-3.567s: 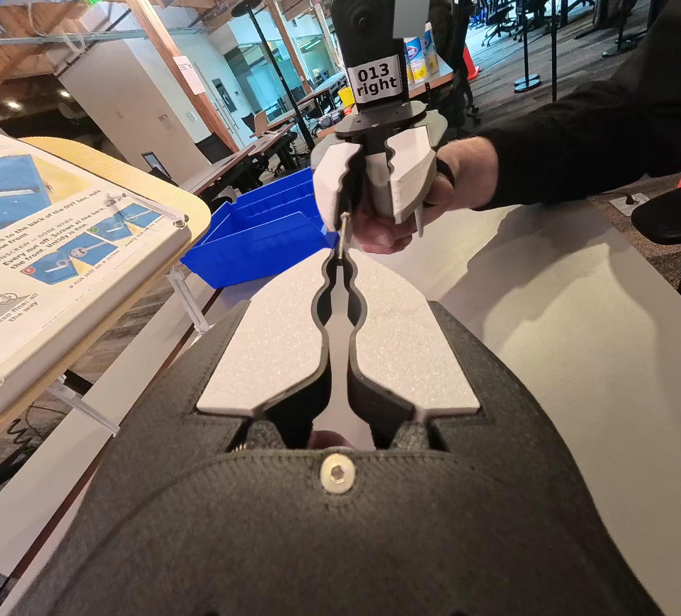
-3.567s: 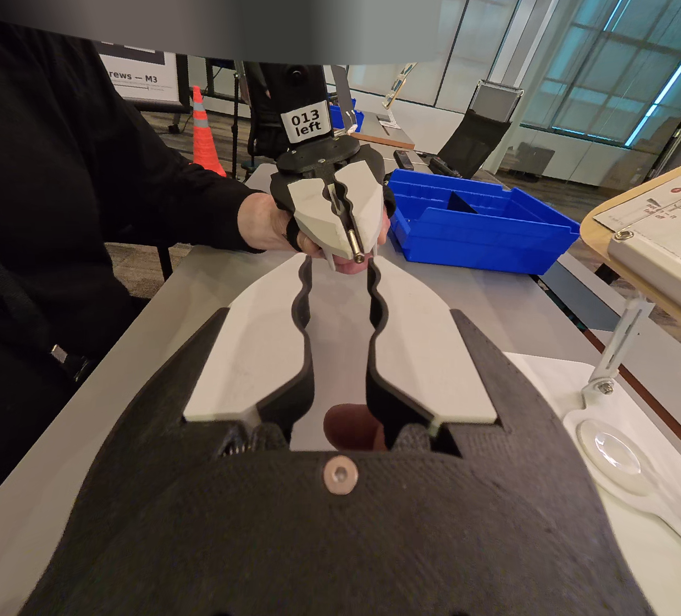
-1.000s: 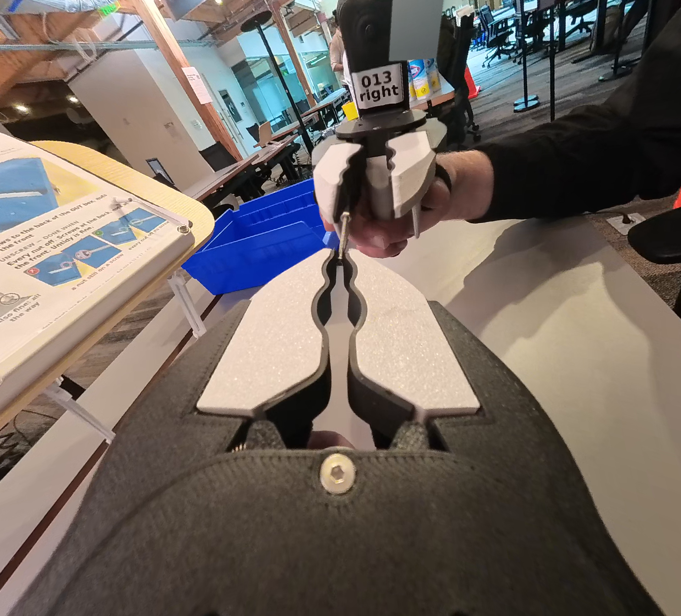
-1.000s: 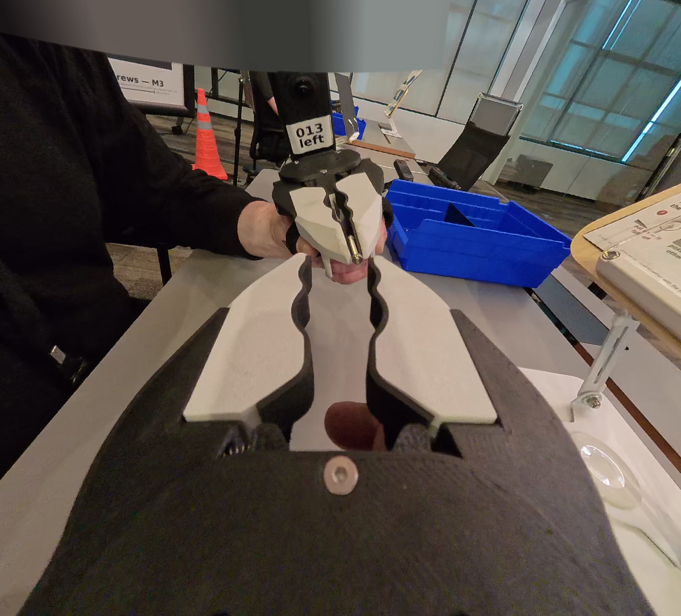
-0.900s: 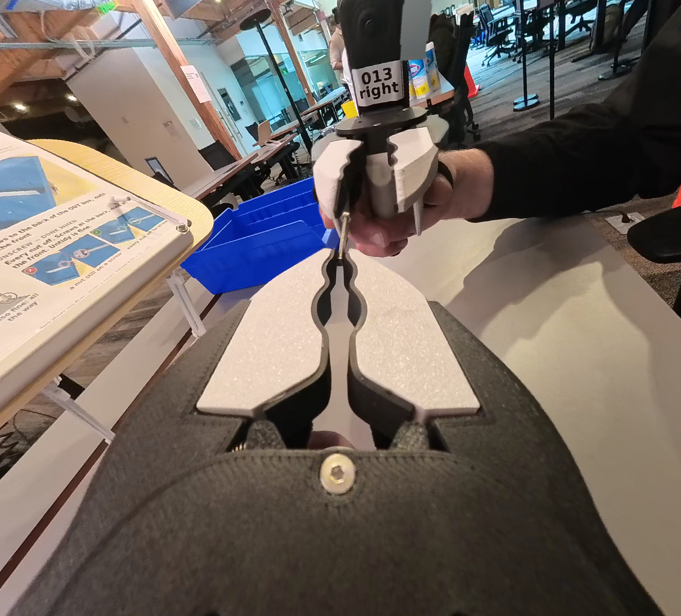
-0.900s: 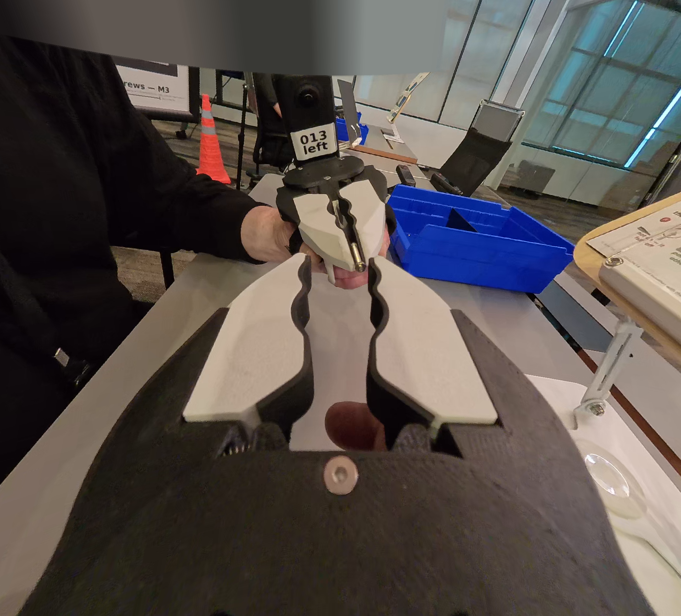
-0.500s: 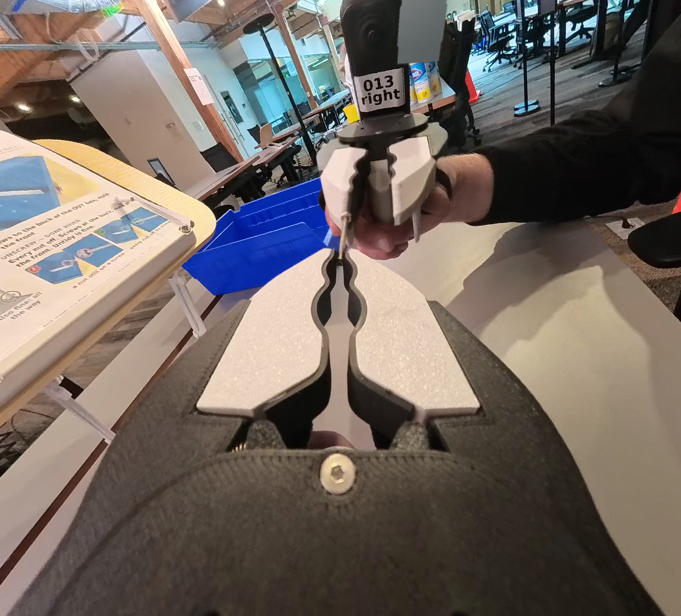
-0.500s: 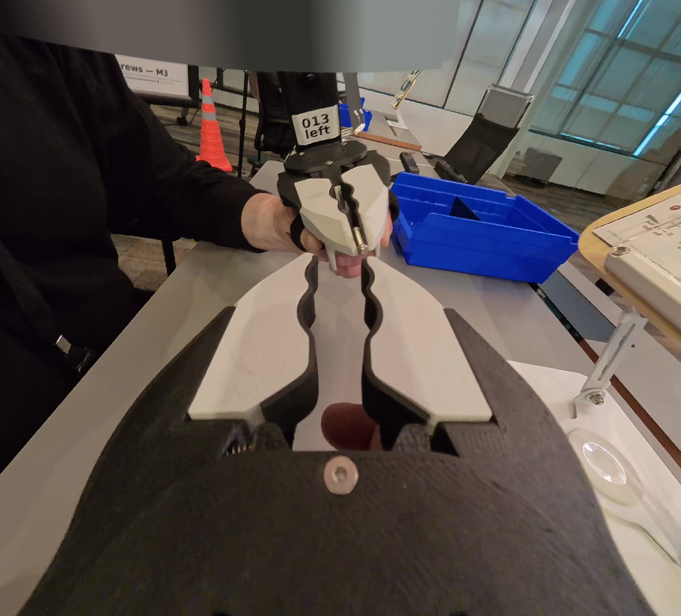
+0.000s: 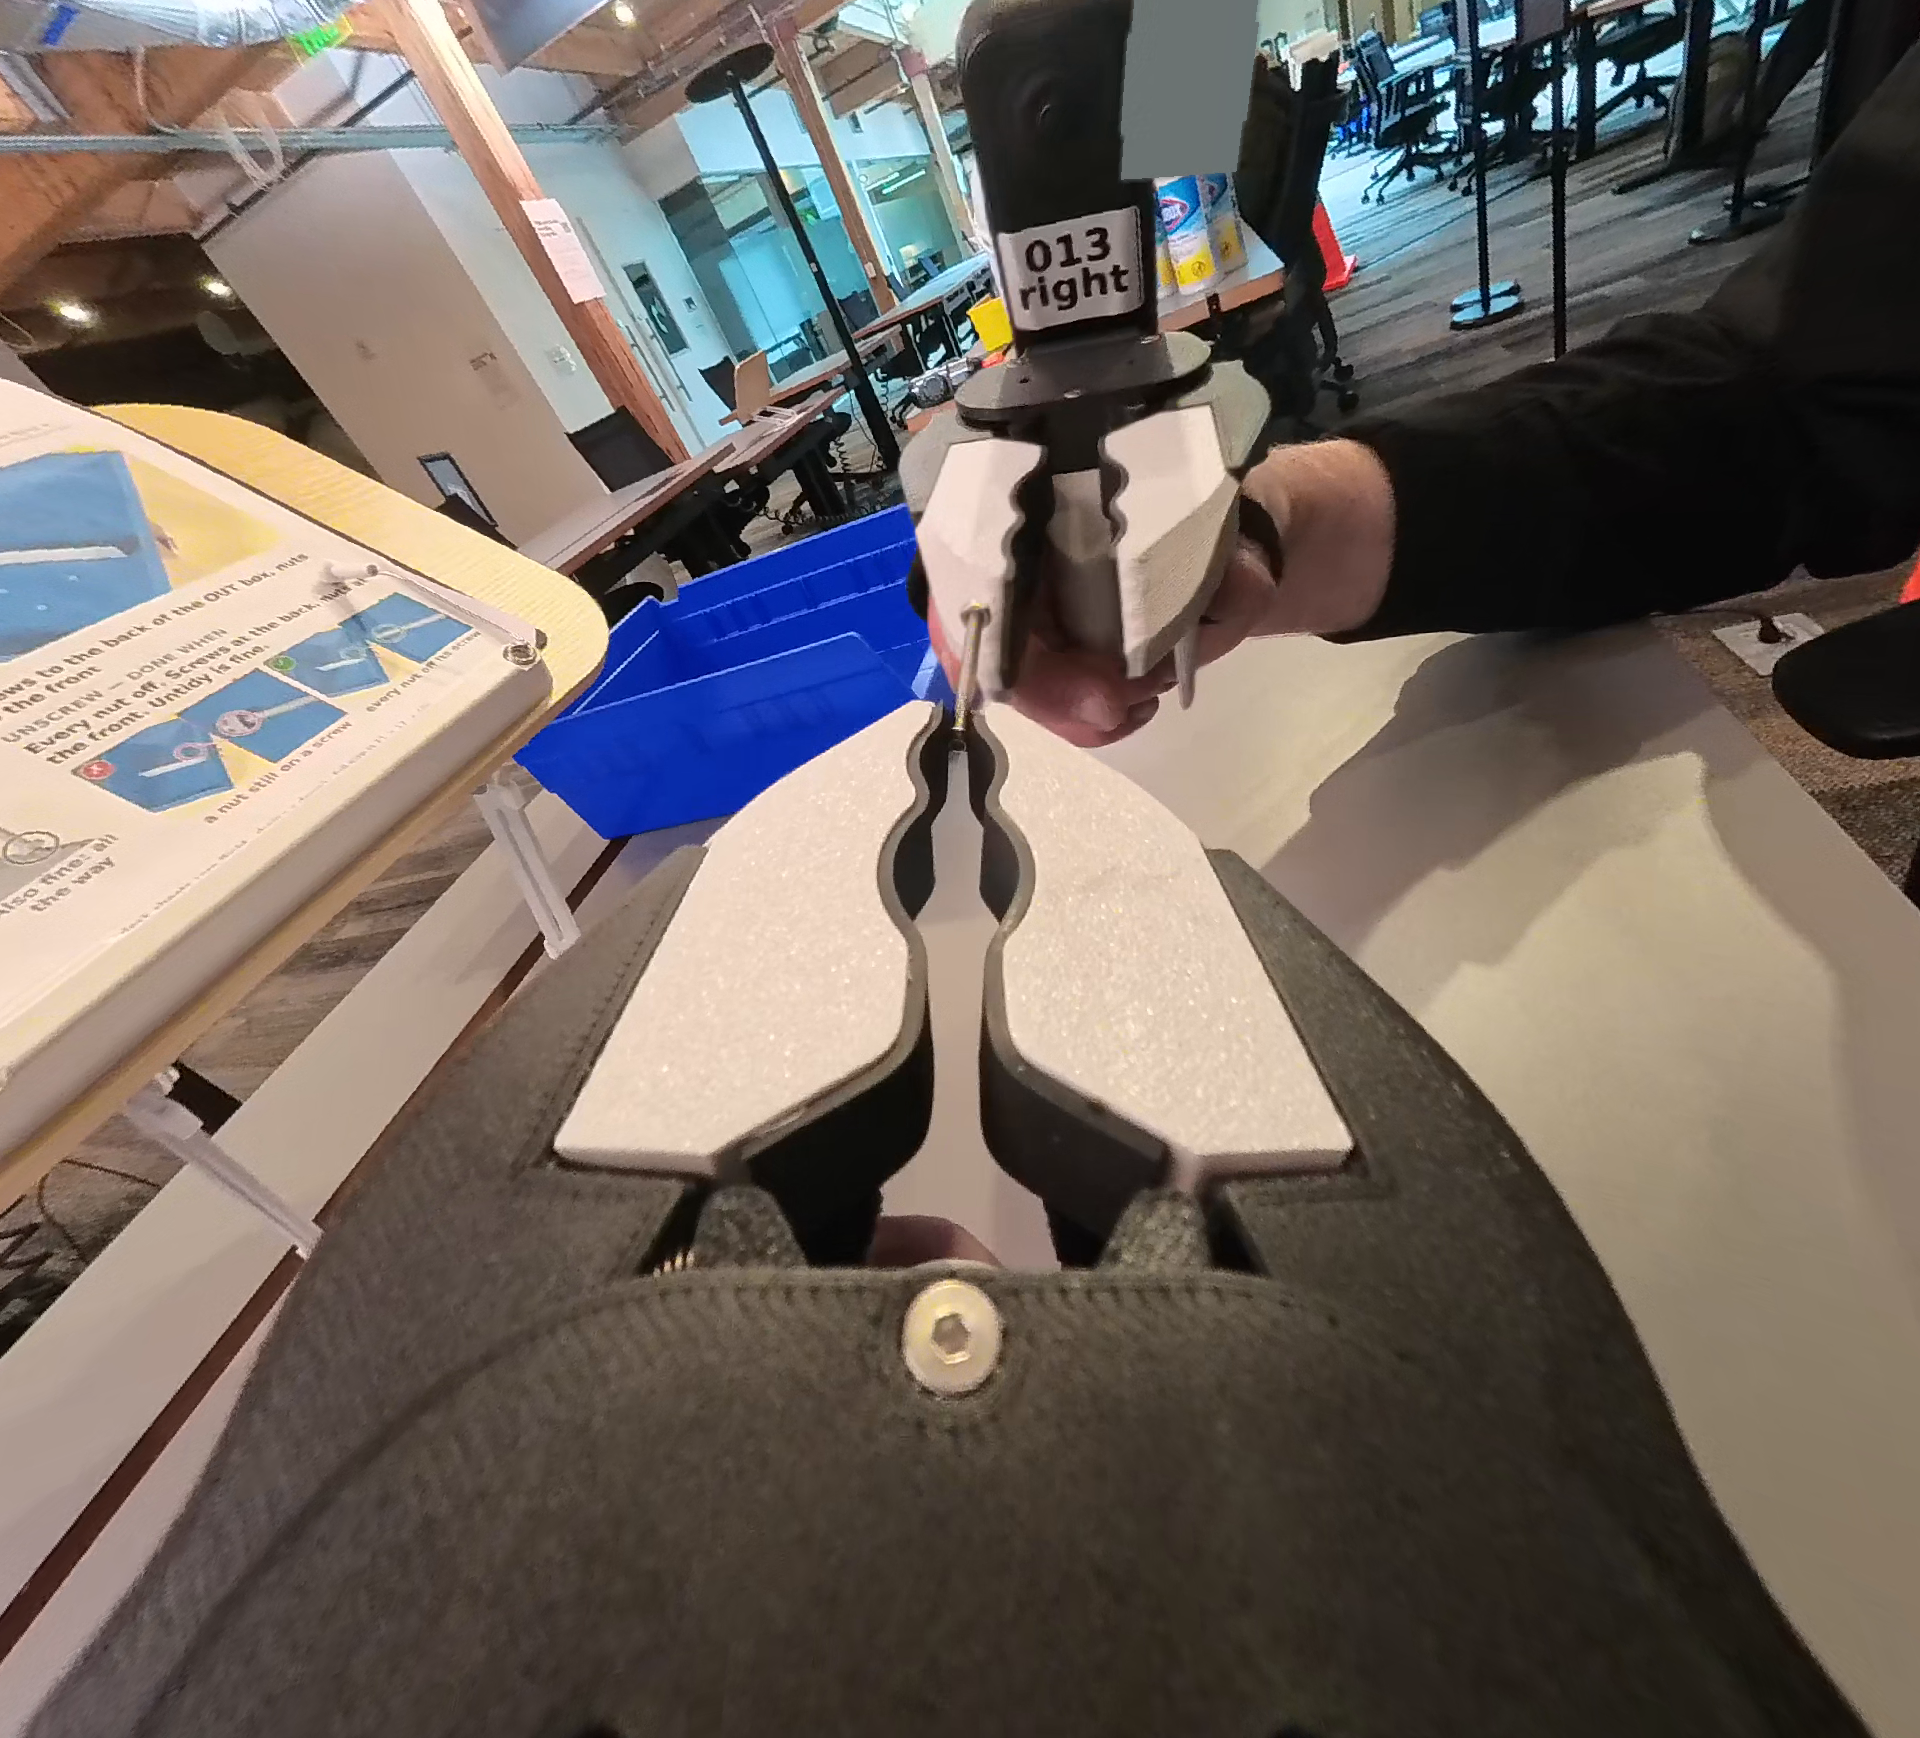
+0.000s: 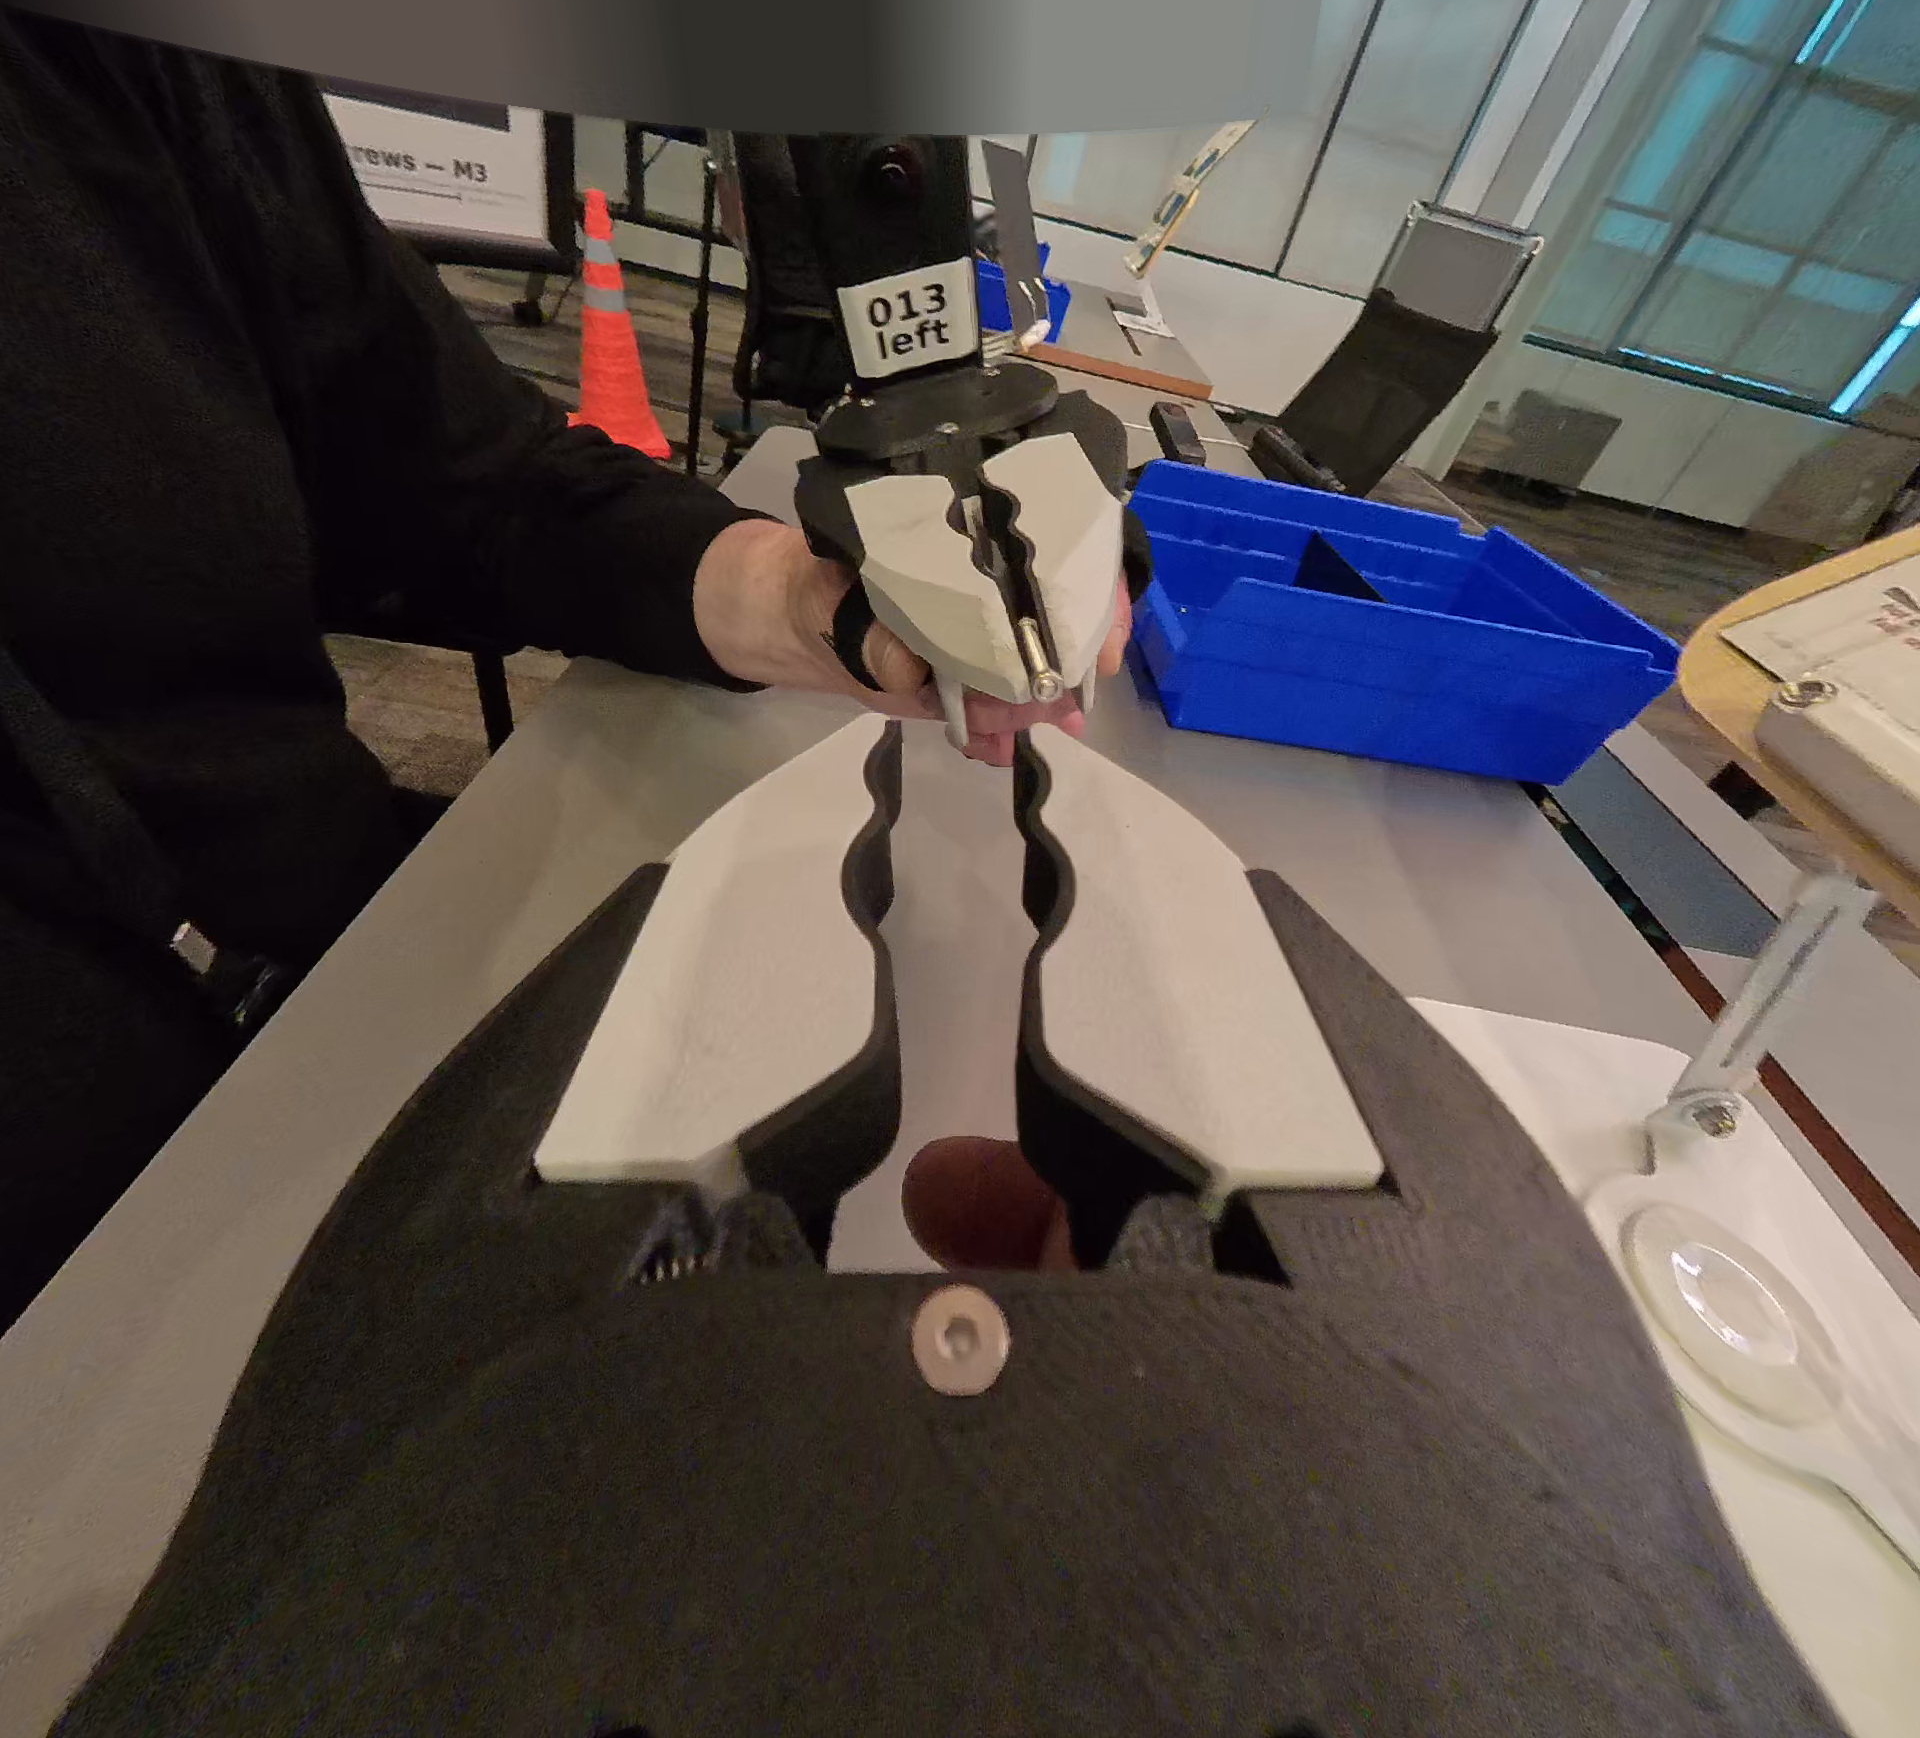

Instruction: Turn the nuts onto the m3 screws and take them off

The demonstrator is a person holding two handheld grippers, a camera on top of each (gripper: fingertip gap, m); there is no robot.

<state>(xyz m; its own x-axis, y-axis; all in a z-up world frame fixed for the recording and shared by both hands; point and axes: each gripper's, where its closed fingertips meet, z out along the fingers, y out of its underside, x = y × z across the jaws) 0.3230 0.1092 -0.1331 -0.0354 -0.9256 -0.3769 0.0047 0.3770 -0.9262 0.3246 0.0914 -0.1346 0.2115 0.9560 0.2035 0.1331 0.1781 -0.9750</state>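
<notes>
My left gripper [image 9: 956,738] is shut on a thin metal screw [image 9: 968,675] that sticks out forward past its tips. In the right wrist view the left gripper [image 10: 1034,691] faces me, with the screw [image 10: 1031,649] clamped between its fingers and its round end outward. My right gripper [image 10: 956,738] is open with a narrow gap and nothing shows between its fingers. It faces the left one [image 9: 1070,670], and the screw's end lies close to one fingertip. I cannot make out a nut. Both are held above the grey table [image 9: 1507,961].
A blue bin [image 10: 1382,649] stands on the table behind the grippers and also shows in the left wrist view [image 9: 727,712]. An instruction board on a wooden stand [image 9: 208,701] is at the side. A white tray with a lens [image 10: 1714,1345] lies near my right gripper.
The right gripper's jaws have narrowed a little. Both grippers have shifted slightly while facing each other. The left gripper still holds the screw.
</notes>
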